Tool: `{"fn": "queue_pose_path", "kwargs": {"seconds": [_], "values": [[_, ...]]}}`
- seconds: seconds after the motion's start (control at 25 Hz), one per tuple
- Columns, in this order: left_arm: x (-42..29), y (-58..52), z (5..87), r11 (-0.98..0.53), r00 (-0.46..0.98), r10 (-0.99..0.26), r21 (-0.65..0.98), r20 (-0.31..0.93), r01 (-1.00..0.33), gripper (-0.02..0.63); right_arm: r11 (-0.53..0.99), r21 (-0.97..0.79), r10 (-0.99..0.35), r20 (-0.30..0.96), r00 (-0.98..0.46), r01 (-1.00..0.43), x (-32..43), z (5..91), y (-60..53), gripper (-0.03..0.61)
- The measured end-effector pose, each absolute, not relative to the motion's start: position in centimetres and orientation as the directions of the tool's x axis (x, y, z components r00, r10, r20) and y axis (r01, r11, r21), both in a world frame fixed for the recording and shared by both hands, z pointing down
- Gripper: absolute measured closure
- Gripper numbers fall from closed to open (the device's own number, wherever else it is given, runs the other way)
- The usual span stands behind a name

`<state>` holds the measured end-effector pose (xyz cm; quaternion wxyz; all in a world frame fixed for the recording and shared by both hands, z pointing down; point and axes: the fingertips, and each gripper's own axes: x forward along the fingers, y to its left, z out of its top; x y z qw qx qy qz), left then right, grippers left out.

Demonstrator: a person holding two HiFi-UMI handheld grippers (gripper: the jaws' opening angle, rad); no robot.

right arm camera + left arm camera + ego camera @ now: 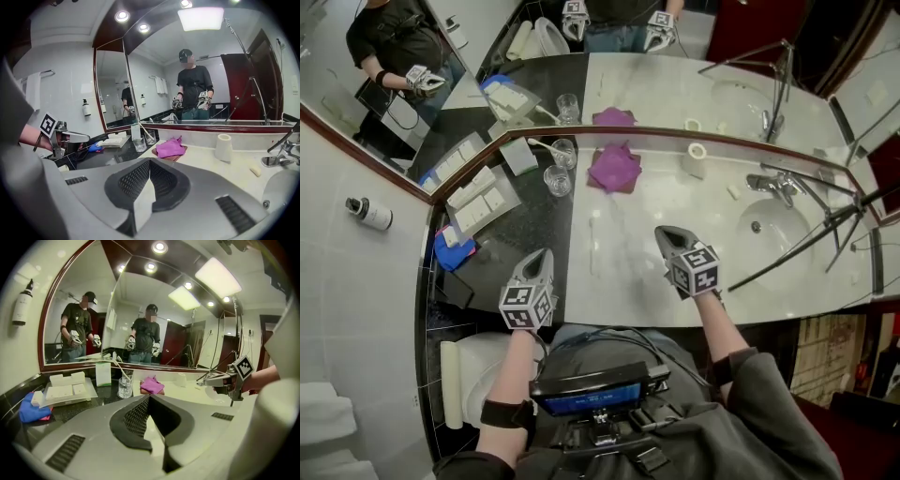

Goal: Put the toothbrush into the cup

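Two clear glass cups stand at the back of the counter, the far one (565,152) and the near one (557,180). A white toothbrush (541,144) leans in the far cup, its handle pointing left; it shows too in the left gripper view (120,370) and the right gripper view (146,129). Another slim white stick (592,244) lies flat on the pale counter between the grippers. My left gripper (542,259) (149,399) hovers over the dark counter, shut and empty. My right gripper (667,236) (149,161) hangs over the pale counter, also shut and empty.
A purple cloth (614,169) lies right of the cups, and a white roll (697,159) stands further right. The basin (769,234) with its tap (773,185) is at the right, crossed by tripod legs (797,246). At the left are a tray of white packets (478,202) and a blue cloth (455,253).
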<state>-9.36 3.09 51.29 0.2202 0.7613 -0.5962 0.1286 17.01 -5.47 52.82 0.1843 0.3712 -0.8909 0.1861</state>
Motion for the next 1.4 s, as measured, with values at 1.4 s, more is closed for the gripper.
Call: {"fn": "queue_pose_path", "kwargs": {"seconds": [1.4], "values": [[-15.9,-9.7,53.9,-0.209,0.303,-0.841,0.247,0.449,-0.946,0.611,0.954,0.123,-0.283,0.676,-0.681,-0.274,-11.5,54.1,-28.1,0.361]]}}
